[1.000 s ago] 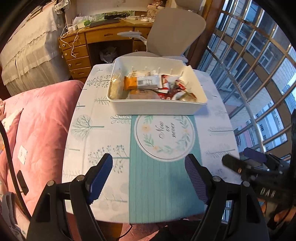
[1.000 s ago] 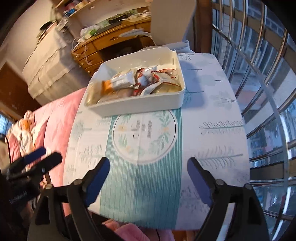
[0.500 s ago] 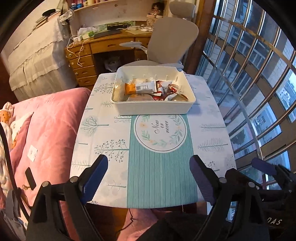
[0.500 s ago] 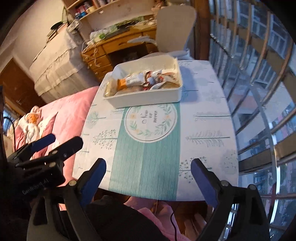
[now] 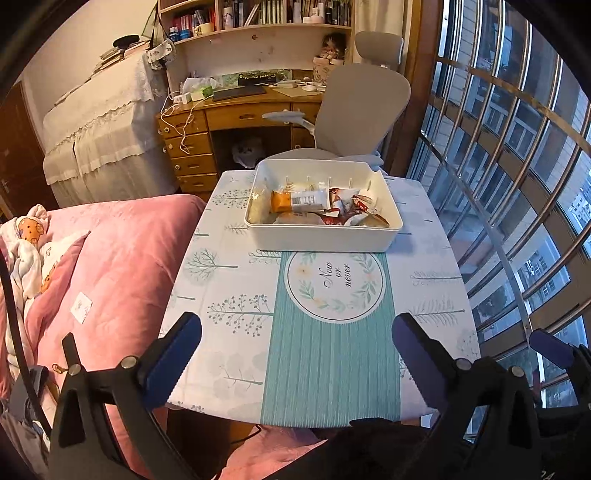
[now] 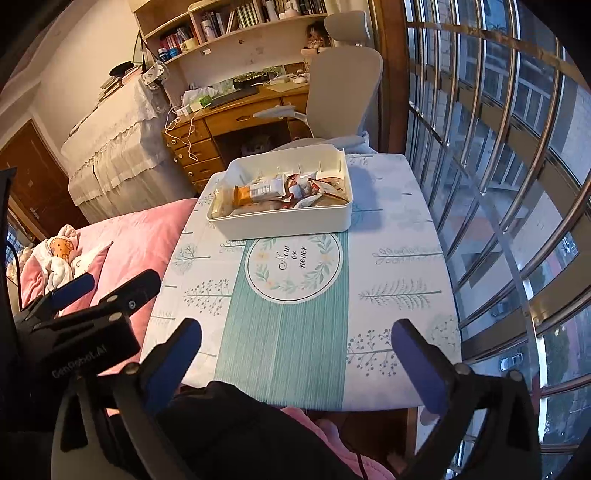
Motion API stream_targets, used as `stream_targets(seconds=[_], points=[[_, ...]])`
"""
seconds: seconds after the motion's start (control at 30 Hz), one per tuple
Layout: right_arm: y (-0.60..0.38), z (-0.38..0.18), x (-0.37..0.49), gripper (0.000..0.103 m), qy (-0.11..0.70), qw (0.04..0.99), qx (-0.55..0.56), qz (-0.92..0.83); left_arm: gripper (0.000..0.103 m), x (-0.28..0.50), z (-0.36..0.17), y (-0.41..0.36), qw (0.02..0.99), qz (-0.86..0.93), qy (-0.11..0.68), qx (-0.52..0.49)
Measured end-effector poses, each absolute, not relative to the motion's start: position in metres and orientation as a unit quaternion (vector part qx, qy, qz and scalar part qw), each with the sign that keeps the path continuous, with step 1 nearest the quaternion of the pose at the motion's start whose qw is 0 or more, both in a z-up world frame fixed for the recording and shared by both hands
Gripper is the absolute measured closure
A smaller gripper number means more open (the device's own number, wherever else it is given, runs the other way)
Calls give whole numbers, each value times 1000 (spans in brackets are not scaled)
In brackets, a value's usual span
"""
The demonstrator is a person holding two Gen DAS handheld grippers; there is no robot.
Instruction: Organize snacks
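Left tongs (image 5: 295,354) and right tongs (image 6: 295,350) both opening, spread wide, nothing between them. Snacks (image 5: 317,208) lie in white bin (image 5: 321,238) at far end of counter (image 5: 229,288).

1. A wooden desk (image 5: 236,122) and grey chair (image 5: 358,107) are being lit warmly.
2. Books are being kept on a shelf (image 5: 258,22).
3. The barred window (image 5: 517,166) is being flooded by daylight.
4. A pink bed (image 5: 110,258) is being shown.
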State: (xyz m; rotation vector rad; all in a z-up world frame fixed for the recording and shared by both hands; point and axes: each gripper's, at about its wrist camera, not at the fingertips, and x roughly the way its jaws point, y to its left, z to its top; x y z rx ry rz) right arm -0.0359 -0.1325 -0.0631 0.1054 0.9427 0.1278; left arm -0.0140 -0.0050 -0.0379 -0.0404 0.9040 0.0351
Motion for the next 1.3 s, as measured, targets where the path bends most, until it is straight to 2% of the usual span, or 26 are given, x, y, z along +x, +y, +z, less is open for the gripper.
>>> stream_targets(seconds=[1.3], points=[[-150,-78,-28,0,480,873,65,57,0,-9,-49,-21,890,31,455,-4]])
